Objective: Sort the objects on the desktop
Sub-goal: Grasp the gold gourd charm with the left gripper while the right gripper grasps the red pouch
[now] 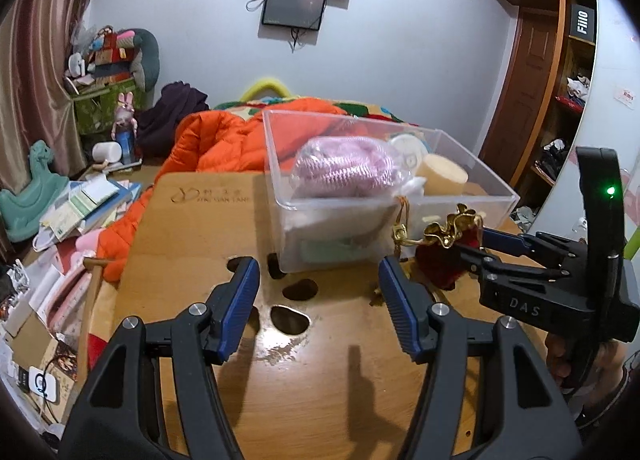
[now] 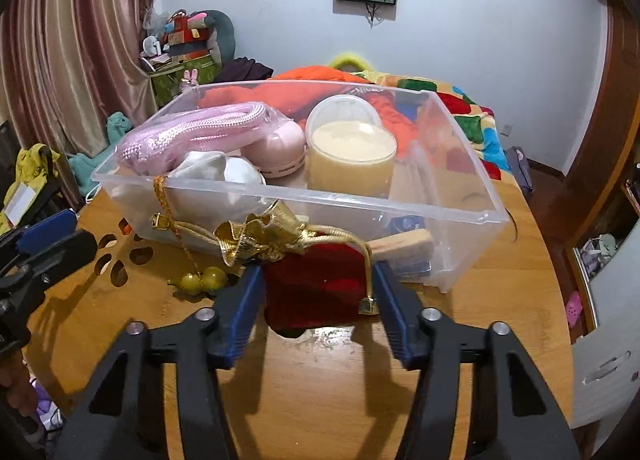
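A red velvet pouch with a gold ruffled top sits on the wooden table, just in front of a clear plastic box. My right gripper is shut on the pouch, a blue pad against each side; in the left wrist view it reaches in from the right onto the pouch. The pouch's gold cord loops over the box rim and ends in yellow-green beads. My left gripper is open over bare table before the box, with nothing between its fingers.
The box holds a bagged pink cord, a pink round device, a beige lidded tub and a wooden block. Paw-shaped holes pierce the table. Behind lies a bed with an orange jacket; floor clutter left.
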`<state>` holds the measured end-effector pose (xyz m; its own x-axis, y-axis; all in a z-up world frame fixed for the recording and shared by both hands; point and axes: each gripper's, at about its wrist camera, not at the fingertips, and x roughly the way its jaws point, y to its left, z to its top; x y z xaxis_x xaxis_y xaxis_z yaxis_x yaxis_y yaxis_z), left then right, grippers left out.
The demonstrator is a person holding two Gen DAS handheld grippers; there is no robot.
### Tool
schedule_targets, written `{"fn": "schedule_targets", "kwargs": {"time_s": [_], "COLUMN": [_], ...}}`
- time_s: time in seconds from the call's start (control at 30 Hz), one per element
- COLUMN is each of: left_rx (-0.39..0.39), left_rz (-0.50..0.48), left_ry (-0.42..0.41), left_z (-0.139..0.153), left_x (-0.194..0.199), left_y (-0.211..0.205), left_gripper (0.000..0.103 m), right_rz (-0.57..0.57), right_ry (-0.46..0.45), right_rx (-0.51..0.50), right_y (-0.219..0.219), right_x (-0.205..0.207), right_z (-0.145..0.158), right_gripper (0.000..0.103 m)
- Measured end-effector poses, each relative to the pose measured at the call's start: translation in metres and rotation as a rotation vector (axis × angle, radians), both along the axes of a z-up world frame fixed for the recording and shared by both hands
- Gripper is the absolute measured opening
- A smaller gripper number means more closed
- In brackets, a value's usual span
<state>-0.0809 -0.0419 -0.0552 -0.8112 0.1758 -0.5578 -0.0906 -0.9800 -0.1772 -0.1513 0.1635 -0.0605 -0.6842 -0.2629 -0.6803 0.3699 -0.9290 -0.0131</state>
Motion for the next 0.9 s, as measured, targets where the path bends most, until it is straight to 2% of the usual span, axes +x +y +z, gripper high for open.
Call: {"fn": "schedule_targets", "kwargs": {"time_s": [0.07, 0.13, 0.2, 0.33, 0.7, 0.9], "left_rx": [0.001, -0.005, -0.017, -0.035, -0.094, -0.101], "left_rz": [-0.010, -0.019, -0.030, -0.047, -0.090, -0.132], "left_ry": [-0.011, -0.020, -0.029, -0.043, -0.088, -0.107], "left_z": [-0.003, -0.005, -0.006, -0.009, -0.014, -0.016], "left_x": [-0.002, -0.004, -0.005, -0.007, -0.022, -0.031], "left_y": [0.004, 0.010, 0.017, 0.028, 0.063, 0.084], "left_gripper": [0.061, 0.061, 0.061, 0.061, 0.061, 0.061], "right_rz": [0.010, 0.029, 0.034, 0.032, 0.024, 0.011], "right_ry": [-0.011, -0.025, -0.023, 0.020, 0.039, 0.054], "right_rx": [-0.016, -0.042, -0.078, -0.083, -0.179, -0.227], "right_y": [0.002, 0.005, 0.010, 0.018, 0.054, 0.076], "right_x": [-0.001, -0.001, 0.002, 0.012, 0.024, 0.030], "right_z": [-0.002, -0.002, 0.001, 0.007, 0.018, 0.026], "right_gripper": [0.038, 0.017, 0.012, 0.008, 0.007, 0.005]}}
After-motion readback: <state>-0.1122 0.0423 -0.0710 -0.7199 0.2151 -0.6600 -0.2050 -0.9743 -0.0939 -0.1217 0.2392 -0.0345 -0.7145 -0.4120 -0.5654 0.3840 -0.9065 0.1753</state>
